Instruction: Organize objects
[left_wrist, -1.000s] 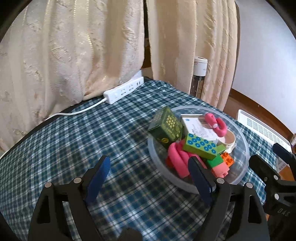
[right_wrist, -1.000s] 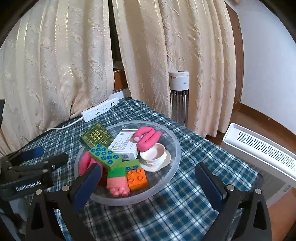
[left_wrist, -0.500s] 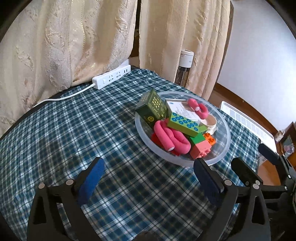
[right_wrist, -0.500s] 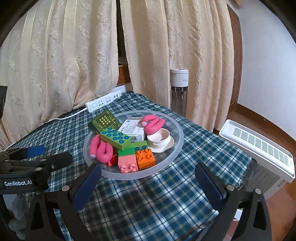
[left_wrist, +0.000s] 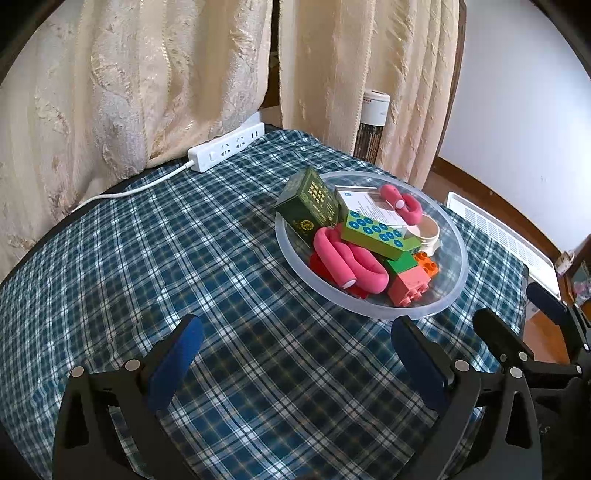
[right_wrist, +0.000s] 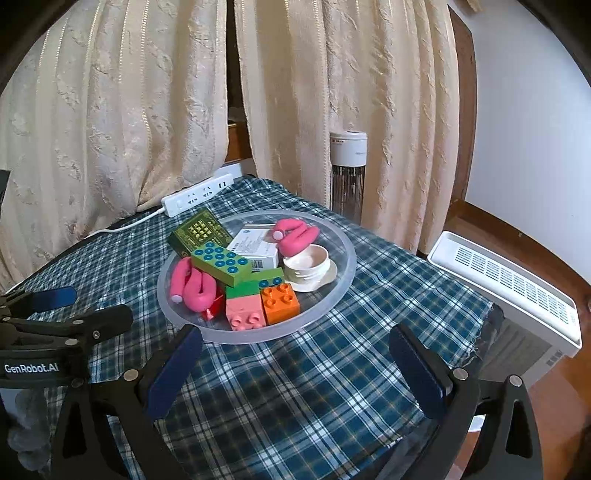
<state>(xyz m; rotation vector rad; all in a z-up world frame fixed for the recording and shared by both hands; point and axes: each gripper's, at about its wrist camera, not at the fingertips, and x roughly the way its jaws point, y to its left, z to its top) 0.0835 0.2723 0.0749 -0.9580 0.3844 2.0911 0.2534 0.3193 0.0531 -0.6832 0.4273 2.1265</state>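
Note:
A clear plastic bowl (left_wrist: 456, 236) (right_wrist: 347, 254) stands on the plaid tablecloth, filled with a dark green box (left_wrist: 308, 201) (right_wrist: 197, 232), a white box (right_wrist: 255, 247), a green studded block (left_wrist: 373, 234) (right_wrist: 221, 262), pink curled foam pieces (left_wrist: 347, 264) (right_wrist: 194, 286), pink (right_wrist: 245, 312), orange (right_wrist: 279, 304) and green bricks and a white cup (right_wrist: 308, 262). My left gripper (left_wrist: 295, 354) is open and empty, held short of the bowl's near left side. My right gripper (right_wrist: 295, 354) is open and empty just before the bowl's near rim.
A white power strip (left_wrist: 225, 147) (right_wrist: 197, 194) with its cable lies at the table's far edge by cream curtains. A white tower appliance (right_wrist: 347, 170) and a white vented unit (right_wrist: 517, 288) stand on the floor to the right.
Both grippers have drawn back and risen away from the bowl, so it sits farther off in both views. Both stay open and empty.

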